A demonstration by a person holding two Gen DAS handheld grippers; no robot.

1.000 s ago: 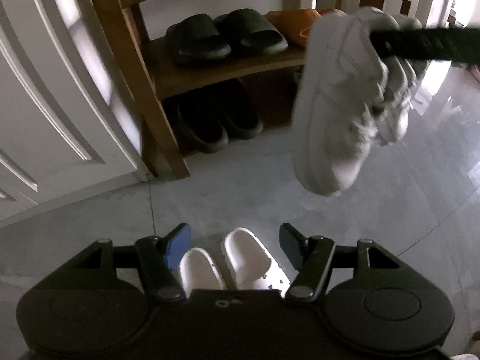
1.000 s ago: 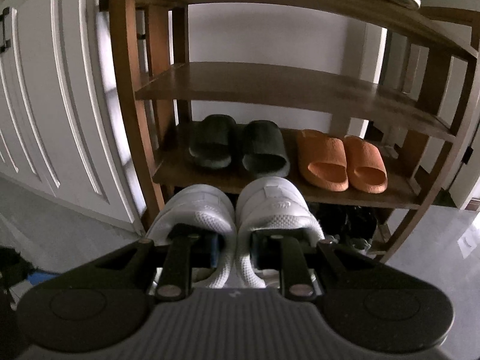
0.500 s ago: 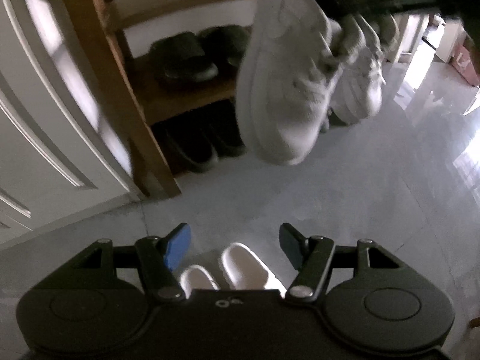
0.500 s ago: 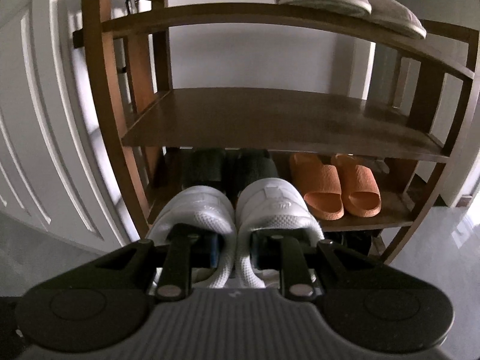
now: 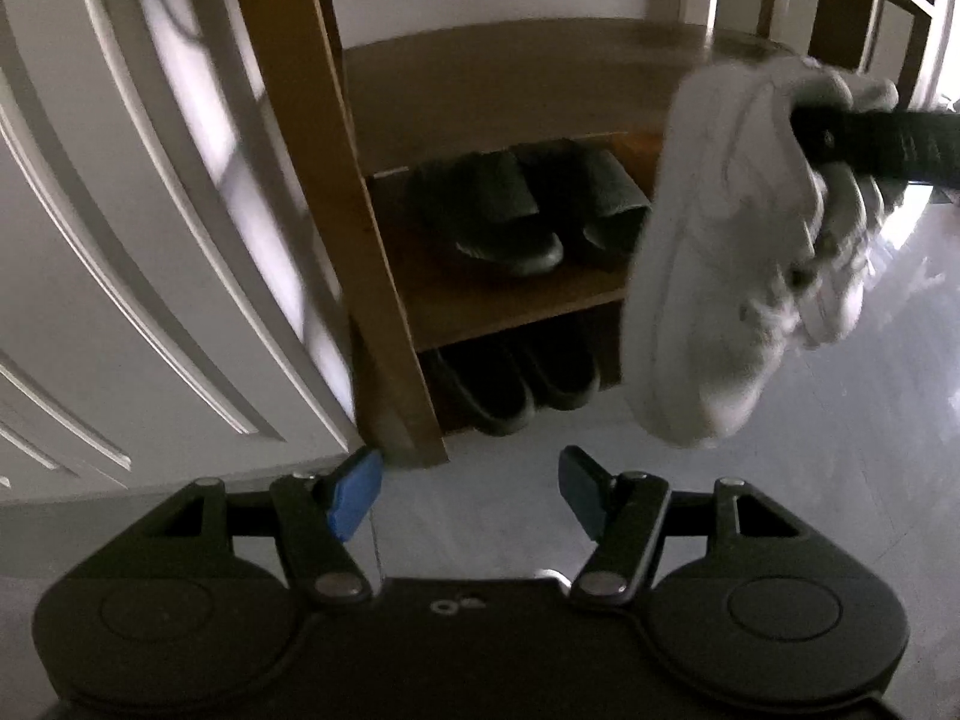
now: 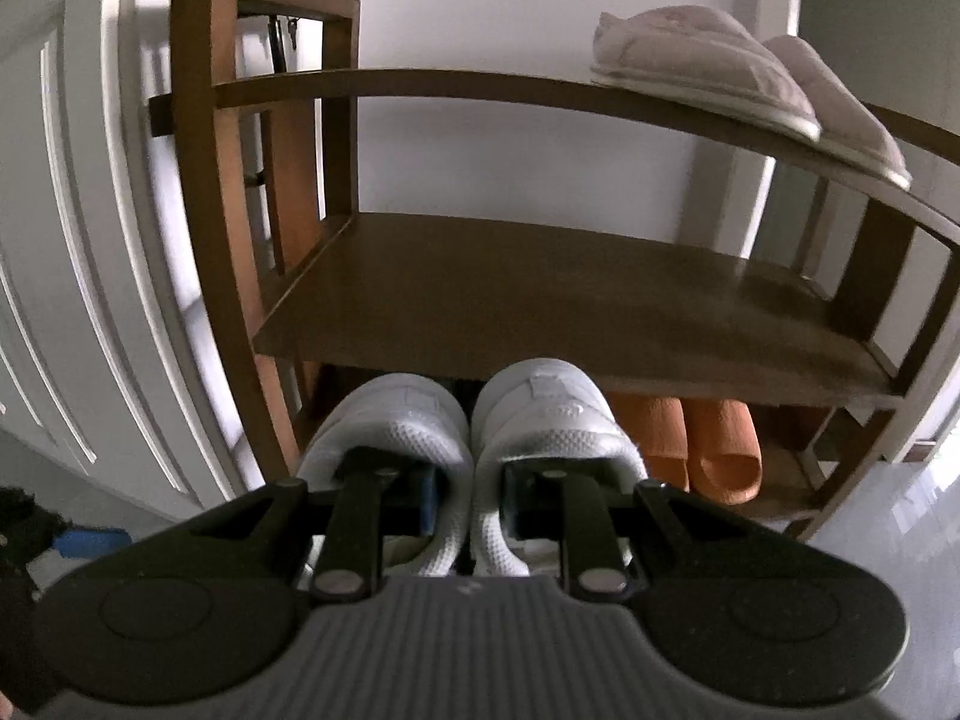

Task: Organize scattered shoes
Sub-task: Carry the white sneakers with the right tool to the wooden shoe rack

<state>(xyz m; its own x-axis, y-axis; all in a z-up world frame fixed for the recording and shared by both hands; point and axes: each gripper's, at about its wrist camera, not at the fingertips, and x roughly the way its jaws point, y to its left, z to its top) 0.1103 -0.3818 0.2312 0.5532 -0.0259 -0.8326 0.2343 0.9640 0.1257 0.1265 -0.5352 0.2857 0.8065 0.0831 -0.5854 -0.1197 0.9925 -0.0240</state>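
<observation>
My right gripper (image 6: 469, 495) is shut on a pair of white sneakers (image 6: 468, 420), one finger inside each shoe, pinching their inner walls together. The pair hangs in the air just in front of the bare middle shelf (image 6: 540, 294) of a wooden shoe rack (image 6: 204, 192). The left wrist view shows the same white sneakers (image 5: 720, 276) hanging at the right from my right gripper's black finger (image 5: 870, 141). My left gripper (image 5: 471, 489) is open with nothing between its blue pads, low over the grey floor in front of the rack's left post (image 5: 360, 240).
Orange slides (image 6: 696, 444) and dark slides (image 5: 522, 210) sit on a lower shelf, black shoes (image 5: 510, 384) on the bottom level, pale slippers (image 6: 738, 72) on the top shelf. A white panelled door (image 5: 120, 240) stands left of the rack. Glossy grey floor (image 5: 840, 450) spreads to the right.
My right gripper has risen with the sneakers from the slides' shelf up to the bare middle shelf. The left gripper has tilted up and toward the rack; the white slides beneath it are out of view.
</observation>
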